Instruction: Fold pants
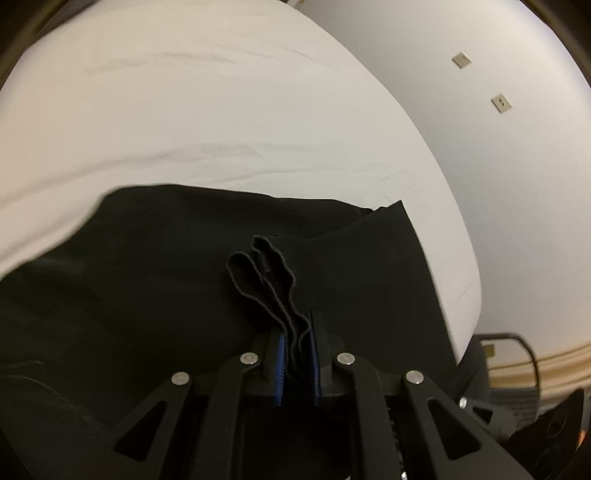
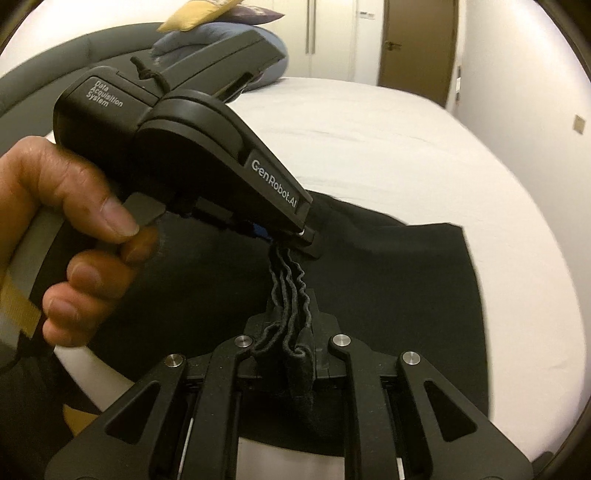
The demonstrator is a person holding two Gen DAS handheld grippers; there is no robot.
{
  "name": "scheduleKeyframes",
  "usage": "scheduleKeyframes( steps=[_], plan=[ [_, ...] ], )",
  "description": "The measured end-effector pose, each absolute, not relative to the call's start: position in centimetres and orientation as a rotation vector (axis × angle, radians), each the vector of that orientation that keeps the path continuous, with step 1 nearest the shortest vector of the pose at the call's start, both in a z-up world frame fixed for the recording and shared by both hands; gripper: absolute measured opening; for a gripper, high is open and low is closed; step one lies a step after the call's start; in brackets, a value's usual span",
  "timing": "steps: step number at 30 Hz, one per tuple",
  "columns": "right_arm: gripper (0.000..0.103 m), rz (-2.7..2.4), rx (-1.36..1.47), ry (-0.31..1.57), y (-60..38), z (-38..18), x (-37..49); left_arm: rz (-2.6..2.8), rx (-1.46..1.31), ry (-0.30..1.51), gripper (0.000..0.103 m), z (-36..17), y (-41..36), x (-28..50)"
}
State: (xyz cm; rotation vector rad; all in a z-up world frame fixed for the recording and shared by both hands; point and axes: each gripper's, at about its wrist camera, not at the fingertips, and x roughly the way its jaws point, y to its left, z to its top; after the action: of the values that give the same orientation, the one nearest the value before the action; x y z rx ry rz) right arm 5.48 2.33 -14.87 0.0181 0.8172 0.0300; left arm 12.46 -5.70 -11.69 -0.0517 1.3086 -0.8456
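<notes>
Black pants [image 1: 155,266] lie spread on a white bed [image 1: 221,110]; they also show in the right wrist view [image 2: 399,280]. My left gripper [image 1: 297,332] is shut on a bunched edge of several layers of the pants [image 1: 266,280]. My right gripper [image 2: 291,332] is shut on the same wavy bunched edge [image 2: 288,291], close behind the left gripper [image 2: 284,240], whose black body a hand [image 2: 66,221] holds. Both grippers hold the edge lifted a little above the bed.
White wall with two small plates [image 1: 461,59] lies right of the bed. A grey headboard [image 2: 55,66] with pillows [image 2: 207,14] stands at the far end, and a brown door [image 2: 417,40] beyond. The bed's white sheet [image 2: 369,140] stretches past the pants.
</notes>
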Motion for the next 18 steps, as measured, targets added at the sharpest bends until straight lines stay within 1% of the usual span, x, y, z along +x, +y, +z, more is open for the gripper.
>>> scheduleKeyframes(
  steps=[10, 18],
  plan=[
    [0.012, 0.156, 0.036, 0.875, 5.0, -15.7, 5.7, -0.771, 0.032, 1.295, 0.011, -12.0, -1.4, 13.3],
    [0.012, 0.226, 0.030, 0.921, 5.5, -16.5, 5.1, -0.739, 0.020, 1.304, 0.011, -12.7, 1.5, 12.3]
  ],
)
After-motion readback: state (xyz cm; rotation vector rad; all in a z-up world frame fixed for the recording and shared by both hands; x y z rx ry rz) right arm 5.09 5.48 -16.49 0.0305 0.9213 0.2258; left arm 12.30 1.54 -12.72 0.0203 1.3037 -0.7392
